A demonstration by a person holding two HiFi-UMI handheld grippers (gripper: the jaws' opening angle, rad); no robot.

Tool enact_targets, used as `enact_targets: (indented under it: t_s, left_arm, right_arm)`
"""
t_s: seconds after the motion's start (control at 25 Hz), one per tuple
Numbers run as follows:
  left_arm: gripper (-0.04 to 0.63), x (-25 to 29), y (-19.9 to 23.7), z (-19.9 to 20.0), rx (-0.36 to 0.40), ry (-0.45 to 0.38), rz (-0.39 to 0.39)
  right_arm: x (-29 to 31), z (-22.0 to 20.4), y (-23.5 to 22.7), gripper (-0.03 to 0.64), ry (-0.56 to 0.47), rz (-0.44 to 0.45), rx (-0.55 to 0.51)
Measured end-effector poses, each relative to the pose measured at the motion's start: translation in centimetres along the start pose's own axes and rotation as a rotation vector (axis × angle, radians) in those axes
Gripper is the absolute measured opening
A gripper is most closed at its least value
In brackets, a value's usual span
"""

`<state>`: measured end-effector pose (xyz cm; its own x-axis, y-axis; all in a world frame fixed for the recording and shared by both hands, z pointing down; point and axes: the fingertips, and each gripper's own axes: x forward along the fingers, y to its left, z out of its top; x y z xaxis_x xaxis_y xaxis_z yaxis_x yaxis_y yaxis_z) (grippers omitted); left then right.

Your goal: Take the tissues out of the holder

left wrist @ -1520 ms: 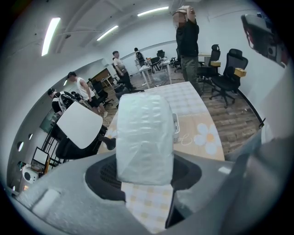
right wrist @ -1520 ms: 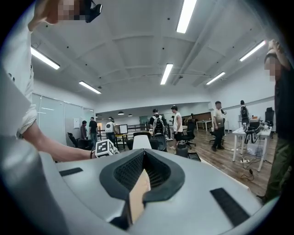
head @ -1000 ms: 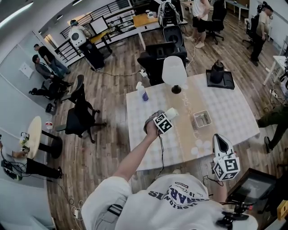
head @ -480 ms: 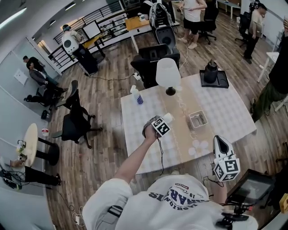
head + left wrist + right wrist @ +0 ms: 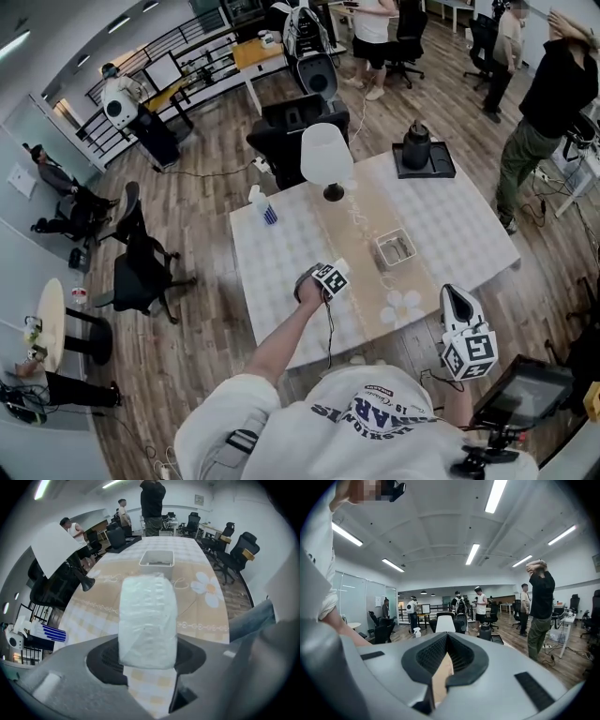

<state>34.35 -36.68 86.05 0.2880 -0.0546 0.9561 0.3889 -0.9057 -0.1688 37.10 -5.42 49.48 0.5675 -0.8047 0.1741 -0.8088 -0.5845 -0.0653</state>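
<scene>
- Table (image 5: 450, 220) carries all that belongs to the job: a white checked top with a tan runner (image 5: 361, 234) down the middle. The holder stands on that runner, and no loose tissues lie on the surface.
- Left gripper (image 5: 336, 273) is held out over the near part of the table. Its jaws are clamped on the two sides of a pack of tissues (image 5: 147, 616), which fills the gap between them and sticks out well past the tips.
- Right gripper (image 5: 454, 298) hangs back near the person's body, off the table's near edge. In the right gripper view its jaws (image 5: 446, 641) stand together at the tips with nothing between them, so it takes no part here.
- Holder (image 5: 395, 248), a small white open box, sits well apart from the held pack, farther along the runner. In the left gripper view (image 5: 157, 558) it lies straight ahead beyond the pack. Its inside looks shallow and mostly bare, though I cannot tell whether a thin layer of tissues remains at the bottom.
- Pack of tissues (image 5: 342, 267) is clear of the holder and lifted above the table, so the removal itself looks done. By my judgement, what remains is to set the pack down on the table and let go, and to check the holder for anything left inside.
</scene>
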Motion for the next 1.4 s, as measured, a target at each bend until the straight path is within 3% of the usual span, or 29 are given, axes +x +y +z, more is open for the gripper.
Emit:
enact_targets:
  t_s: [0.32,0.72,1.12,1.4]
  left_arm:
    - [0.247,4.6,-0.5,-1.2,0.016,0.084,0.007]
    - [0.247,5.8,-0.9,-1.2,0.018,0.107,-0.005]
    - [0.265,4.4,-2.2,-0.4,0.020,0.082,-0.001]
    - [0.310,2.4,-0.8,1.0,0.027,0.001,0.033]
  right_arm:
    - [-1.3,0.1,-2.0,0.009,0.011,-0.075,-0.004]
    - [-2.0,0.0,-2.6,0.009,0.014,-0.096,-0.004]
    - [-3.3,0.5,-2.3,0.009,0.021,-0.080,0.013]
    - [-2.1,-0.1,-1.5,0.009,0.016,-0.046,0.018]
